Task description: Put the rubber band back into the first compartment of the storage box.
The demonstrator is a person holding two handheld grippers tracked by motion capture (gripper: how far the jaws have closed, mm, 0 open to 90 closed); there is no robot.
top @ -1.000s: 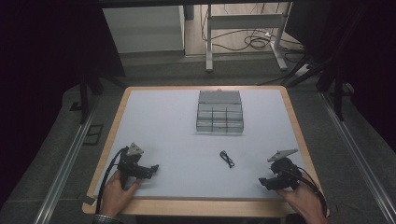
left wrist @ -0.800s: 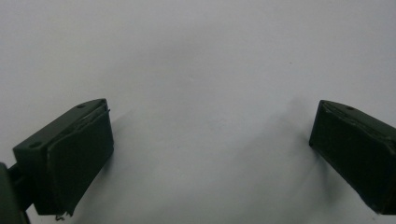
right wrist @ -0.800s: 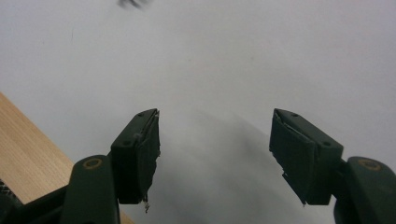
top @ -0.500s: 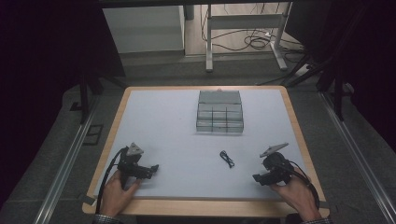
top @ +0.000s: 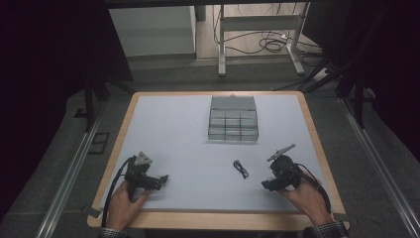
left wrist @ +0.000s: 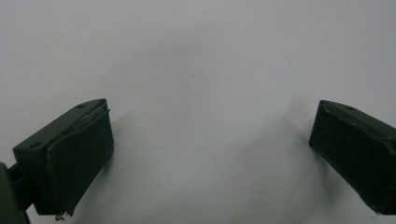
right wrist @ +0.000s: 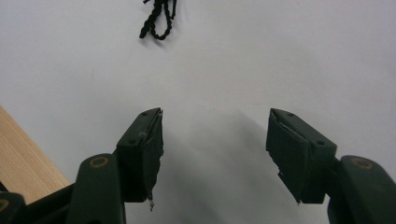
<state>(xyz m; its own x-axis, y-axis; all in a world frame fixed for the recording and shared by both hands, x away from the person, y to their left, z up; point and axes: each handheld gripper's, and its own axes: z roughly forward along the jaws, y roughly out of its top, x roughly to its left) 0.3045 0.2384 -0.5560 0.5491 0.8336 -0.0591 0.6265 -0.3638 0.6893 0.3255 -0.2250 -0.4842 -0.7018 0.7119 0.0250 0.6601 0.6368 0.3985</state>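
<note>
- High view: the worktop [top: 173,134], white with a wooden rim, sits in the middle of the frame. A small black cord [top: 241,168] lies coiled on it, lower centre and a little right, touching nothing.
- The right gripper [top: 267,186] is at the lower right of the high view, held by a hand [top: 307,198], with the cord near it up and to its left but apart from it.
- Right gripper view: the right gripper [right wrist: 215,140] has its jaws apart over bare white surface with nothing between them; they have just been closing a little. The black cord [right wrist: 159,16] lies at the top of that frame, left of centre, well ahead of the jaw tips. A strip of wooden rim shows at the lower left.
- The left gripper [top: 163,179] is at the lower left of the high view, held by the other hand [top: 124,206], well apart from the cord.
- Left gripper view: the left gripper [left wrist: 212,140] has its jaws wide apart, with bare white surface between them.
- A clear compartment box [top: 233,123] stands upper centre in the high view, well apart from both grippers.
</note>
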